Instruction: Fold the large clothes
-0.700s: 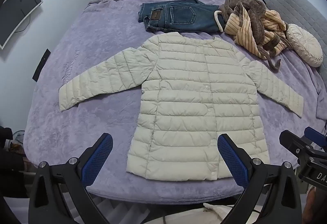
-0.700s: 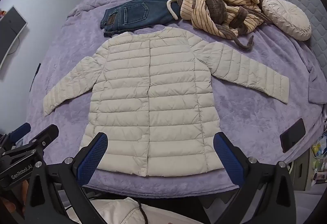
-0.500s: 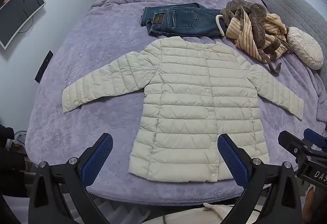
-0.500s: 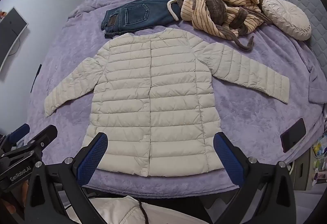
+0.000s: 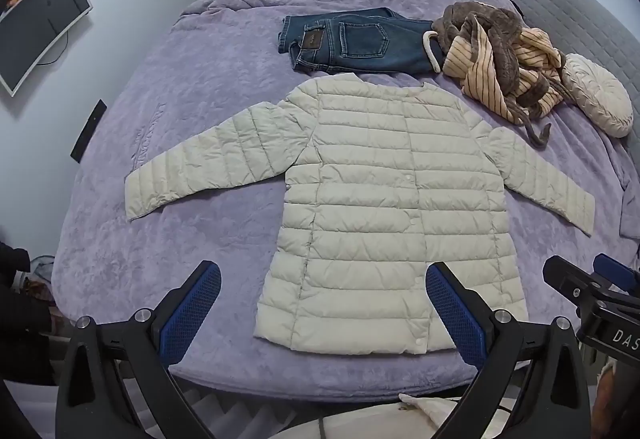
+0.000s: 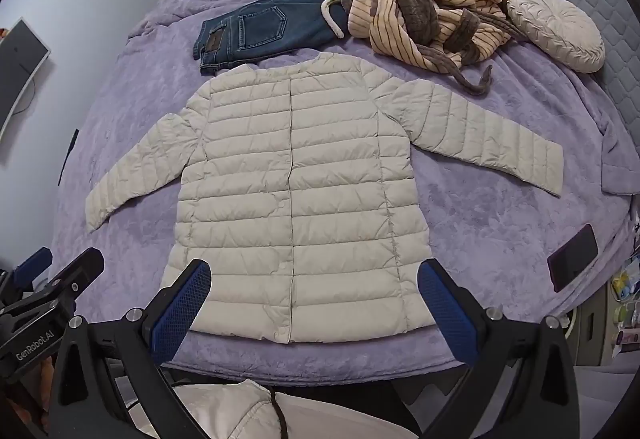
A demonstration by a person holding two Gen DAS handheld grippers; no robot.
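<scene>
A cream quilted puffer jacket (image 5: pixel 384 199) (image 6: pixel 296 191) lies flat, front up and snapped closed, on a purple bedspread (image 5: pixel 192 111) (image 6: pixel 480 223), both sleeves spread out sideways. My left gripper (image 5: pixel 322 299) hangs above the jacket's hem near the bed's front edge, open, with nothing between its blue pads. Over the same hem hovers my right gripper (image 6: pixel 314 297), also open and empty. Each gripper shows at the edge of the other's view: the right one (image 5: pixel 592 287) and the left one (image 6: pixel 60 279).
Folded blue jeans (image 5: pixel 356 43) (image 6: pixel 264 27) lie behind the jacket's collar. A crumpled striped tan and brown garment (image 5: pixel 500 59) (image 6: pixel 424 15) and a round cream cushion (image 5: pixel 596 99) (image 6: pixel 556 35) sit at the back right. A dark phone (image 6: pixel 572 257) rests near the right edge.
In the left wrist view the jacket and bed have slid slightly down the picture, so more of the far wall shows. Both grippers stay open.
</scene>
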